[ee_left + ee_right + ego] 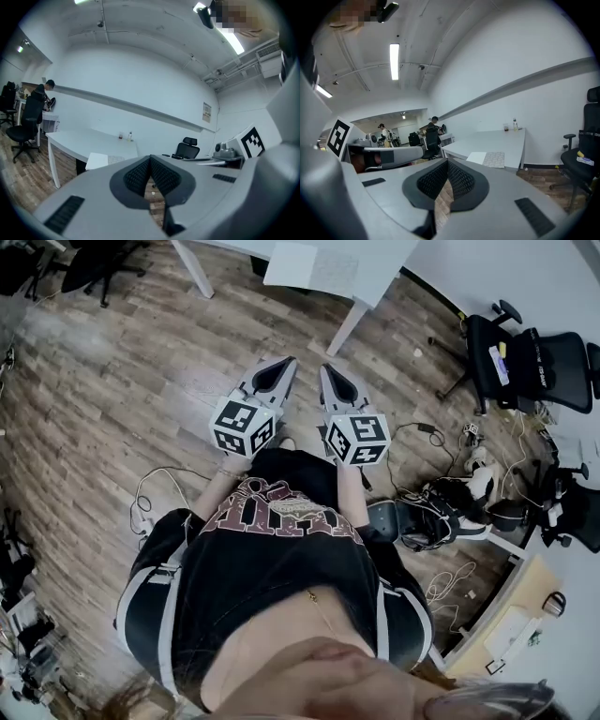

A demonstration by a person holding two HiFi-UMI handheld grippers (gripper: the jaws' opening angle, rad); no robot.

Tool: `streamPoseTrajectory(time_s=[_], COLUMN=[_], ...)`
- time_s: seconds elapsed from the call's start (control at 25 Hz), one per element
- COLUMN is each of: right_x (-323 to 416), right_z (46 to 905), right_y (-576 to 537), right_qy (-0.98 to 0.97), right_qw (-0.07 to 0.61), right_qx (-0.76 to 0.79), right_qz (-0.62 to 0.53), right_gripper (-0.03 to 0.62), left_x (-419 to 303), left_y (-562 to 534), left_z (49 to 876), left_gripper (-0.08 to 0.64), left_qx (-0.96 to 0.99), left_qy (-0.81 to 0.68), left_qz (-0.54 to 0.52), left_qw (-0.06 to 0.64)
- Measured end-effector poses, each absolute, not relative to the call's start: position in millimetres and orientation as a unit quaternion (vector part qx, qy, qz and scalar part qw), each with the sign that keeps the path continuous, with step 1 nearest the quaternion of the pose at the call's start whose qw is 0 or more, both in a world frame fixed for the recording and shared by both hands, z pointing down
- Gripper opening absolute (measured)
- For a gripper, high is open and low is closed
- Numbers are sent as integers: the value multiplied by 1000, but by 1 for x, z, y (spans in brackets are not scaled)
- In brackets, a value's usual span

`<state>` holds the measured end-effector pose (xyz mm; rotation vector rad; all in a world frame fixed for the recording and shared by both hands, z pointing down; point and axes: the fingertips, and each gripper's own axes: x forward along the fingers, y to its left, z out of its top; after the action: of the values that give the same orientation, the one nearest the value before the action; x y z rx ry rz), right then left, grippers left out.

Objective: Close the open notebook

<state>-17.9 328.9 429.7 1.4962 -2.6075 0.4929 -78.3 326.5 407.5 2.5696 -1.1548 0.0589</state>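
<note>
- I am holding left claw (pixel 284 365) and right claw (pixel 328 371) closed, empty, mid-frame.
- I am aiming for the notebook (pixel 314 268), top centre on the table (pixel 394 257); a level approach probably suits best.

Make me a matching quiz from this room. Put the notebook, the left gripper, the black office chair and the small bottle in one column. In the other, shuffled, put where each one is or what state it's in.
Things
1. notebook
2. left gripper
3. black office chair
4. small bottle

Places and states
A. jaws together, holding nothing
B. upright at the far edge of the white table
C. lying open on the table's near end
D. on the wood floor, off to the table's right in the head view

Pairs: 1-C, 2-A, 3-D, 4-B
</note>
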Motion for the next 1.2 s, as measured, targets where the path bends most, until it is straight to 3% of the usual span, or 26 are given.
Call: streamPoseTrajectory(time_s=[1.2], right_x=[-53], right_z=[439], right_y=[150], right_qy=[-821], right_qw=[62], right_qx=[542], right_qz=[167], right_gripper=[18], left_x=[-101], left_y=[147], left_z=[424], left_gripper=[46], left_qx=[929], left_qy=[-317], left_qz=[39], left_qw=[187])
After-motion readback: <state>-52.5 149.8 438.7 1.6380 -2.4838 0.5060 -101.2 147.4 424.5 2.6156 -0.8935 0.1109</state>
